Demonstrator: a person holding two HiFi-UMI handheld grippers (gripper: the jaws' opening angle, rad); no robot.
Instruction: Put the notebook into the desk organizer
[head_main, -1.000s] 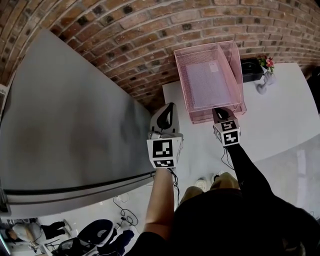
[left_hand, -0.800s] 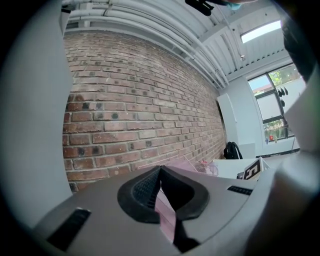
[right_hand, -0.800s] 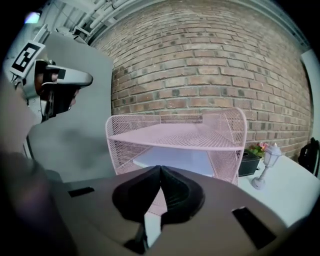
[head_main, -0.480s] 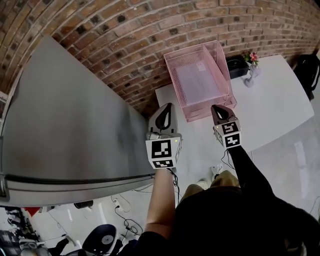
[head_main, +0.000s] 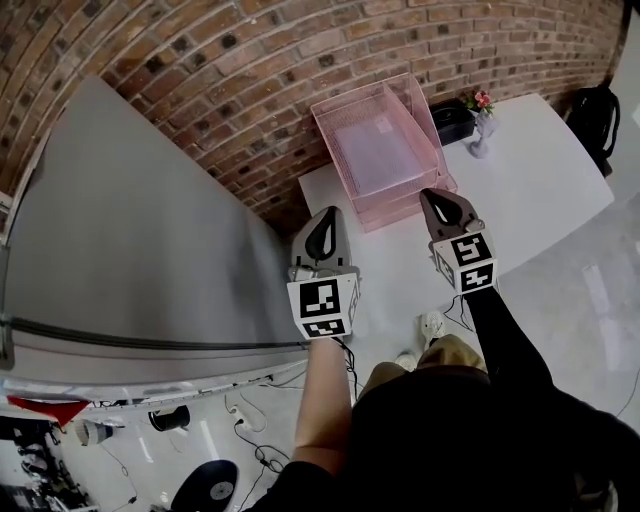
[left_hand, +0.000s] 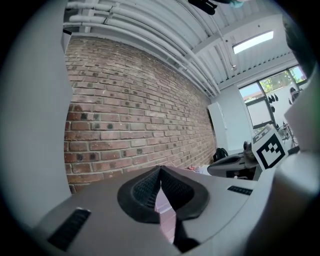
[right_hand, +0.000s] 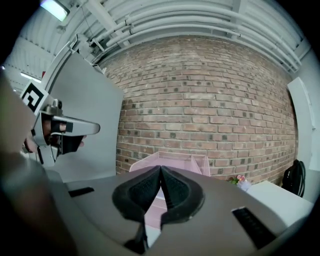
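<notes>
The pink wire desk organizer (head_main: 436, 103) stands on the white table (head_main: 530, 190) against the brick wall. A pale lilac notebook (head_main: 378, 155) lies flat in its top tray. My right gripper (head_main: 436, 196) hangs just in front of the organizer's front edge, shut and with nothing in it. My left gripper (head_main: 329, 212) is to the left, off the table's corner, also shut and holding nothing. In the right gripper view the organizer (right_hand: 175, 161) shows beyond the closed right gripper (right_hand: 160, 168). The left gripper (left_hand: 160, 168) points level toward the brick wall.
A tall grey cabinet (head_main: 130, 230) fills the left side. Behind the organizer stand a black box (head_main: 452, 122) and a small vase with flowers (head_main: 481, 120). A dark bag (head_main: 595, 108) sits at the far right. Cables (head_main: 268, 452) lie on the floor below.
My right gripper has drawn back from the organizer's lower front and risen. My left gripper has drifted a little and lifted slightly. Both stay shut.
</notes>
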